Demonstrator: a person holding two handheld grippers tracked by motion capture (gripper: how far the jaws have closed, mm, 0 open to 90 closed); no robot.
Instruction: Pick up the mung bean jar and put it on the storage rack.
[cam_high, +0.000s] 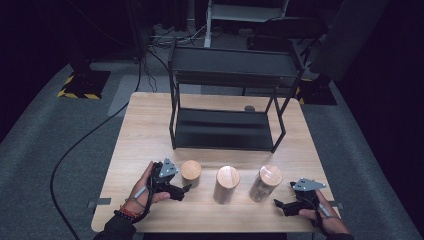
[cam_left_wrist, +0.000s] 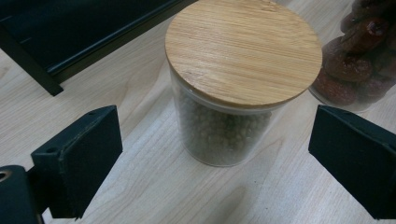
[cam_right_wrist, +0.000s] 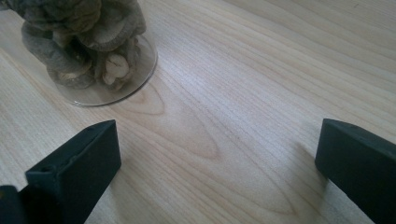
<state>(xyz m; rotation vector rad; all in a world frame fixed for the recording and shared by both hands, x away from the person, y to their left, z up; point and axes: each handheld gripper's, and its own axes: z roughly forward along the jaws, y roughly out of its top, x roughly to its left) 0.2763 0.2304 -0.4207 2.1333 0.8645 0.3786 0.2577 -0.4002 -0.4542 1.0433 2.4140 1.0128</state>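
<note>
On the table's near edge, left gripper sits jaws apart, lined up on the short jar, likely so both pads clear its lid. Right gripper waits jaws apart beside the rightmost jar, not touching.

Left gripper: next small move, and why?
Probably ease the left gripper forward until its open jaws stand either side of the short jar, then close on the glass below the bamboo lid. The jar sits centred ahead of the jaws, untouched, and the date jar stands close on one side, so go in straight.
</note>
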